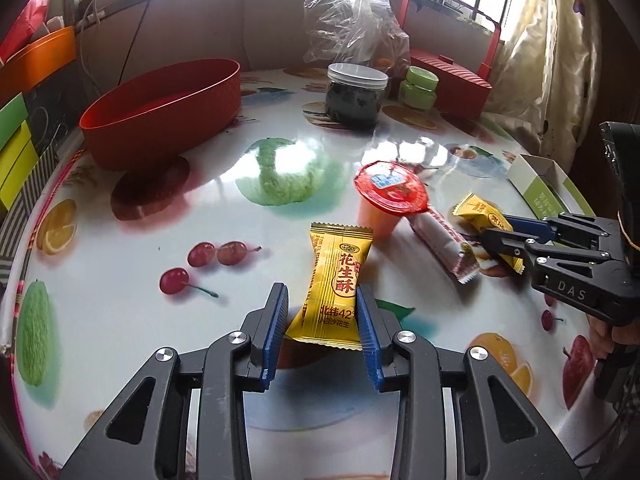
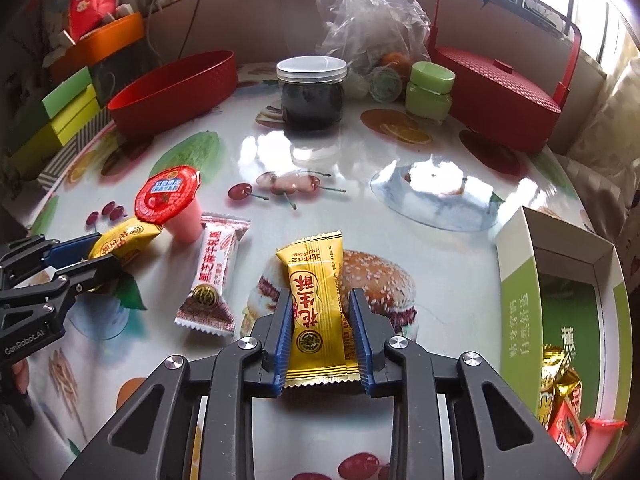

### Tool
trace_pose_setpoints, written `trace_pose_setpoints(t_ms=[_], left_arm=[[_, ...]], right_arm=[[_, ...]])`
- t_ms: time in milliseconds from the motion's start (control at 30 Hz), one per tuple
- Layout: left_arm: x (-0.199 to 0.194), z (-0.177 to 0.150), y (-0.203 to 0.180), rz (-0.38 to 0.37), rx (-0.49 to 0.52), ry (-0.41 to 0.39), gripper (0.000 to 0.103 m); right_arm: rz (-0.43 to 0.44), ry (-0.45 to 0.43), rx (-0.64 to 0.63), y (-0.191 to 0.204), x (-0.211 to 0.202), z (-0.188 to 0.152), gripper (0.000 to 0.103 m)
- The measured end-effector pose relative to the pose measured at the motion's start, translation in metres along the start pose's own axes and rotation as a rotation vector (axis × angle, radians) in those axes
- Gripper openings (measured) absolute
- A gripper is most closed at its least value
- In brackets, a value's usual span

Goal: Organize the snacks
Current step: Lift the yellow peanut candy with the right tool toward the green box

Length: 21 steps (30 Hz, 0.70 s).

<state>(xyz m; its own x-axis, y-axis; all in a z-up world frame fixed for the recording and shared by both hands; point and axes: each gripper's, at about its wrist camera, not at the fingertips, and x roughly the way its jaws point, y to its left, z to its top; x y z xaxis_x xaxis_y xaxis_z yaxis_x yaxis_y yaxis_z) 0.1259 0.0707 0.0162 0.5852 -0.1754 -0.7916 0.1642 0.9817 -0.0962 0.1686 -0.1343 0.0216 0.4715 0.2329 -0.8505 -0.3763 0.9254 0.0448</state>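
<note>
My left gripper (image 1: 322,300) is shut on a yellow peanut candy packet (image 1: 334,284); it also shows in the right wrist view (image 2: 100,256) with that packet (image 2: 120,236). My right gripper (image 2: 320,304) is shut on a second yellow peanut candy packet (image 2: 318,300); it also shows in the left wrist view (image 1: 494,228) with its packet (image 1: 480,212). A jelly cup with a red lid (image 1: 390,190) (image 2: 168,194) stands between them. A white-and-brown wafer packet (image 1: 444,242) (image 2: 214,276) lies beside the cup.
A green-and-white open box (image 2: 520,300) with several snacks inside sits at the right (image 1: 536,188). A red oval tub (image 1: 160,112) (image 2: 172,92), a dark jar (image 2: 312,92), a green jar (image 2: 428,94), a red handled basket (image 2: 500,108) and a plastic bag (image 2: 368,20) stand behind.
</note>
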Motion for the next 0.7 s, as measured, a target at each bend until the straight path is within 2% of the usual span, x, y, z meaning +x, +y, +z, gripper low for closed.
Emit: trace_pose_setpoints(t_ms=[567,700], left_arm=[[-0.030,-0.016,-0.020,-0.016,-0.013,-0.045,0.036],[-0.029,-0.021,-0.024,-0.017,-0.003,-0.033,0.036]], right_arm=[[0.017,-0.039,0.050,-0.001,-0.032,-0.024,0.026],[0.023,-0.041,0.060,-0.002,-0.036,-0.030,0.026]])
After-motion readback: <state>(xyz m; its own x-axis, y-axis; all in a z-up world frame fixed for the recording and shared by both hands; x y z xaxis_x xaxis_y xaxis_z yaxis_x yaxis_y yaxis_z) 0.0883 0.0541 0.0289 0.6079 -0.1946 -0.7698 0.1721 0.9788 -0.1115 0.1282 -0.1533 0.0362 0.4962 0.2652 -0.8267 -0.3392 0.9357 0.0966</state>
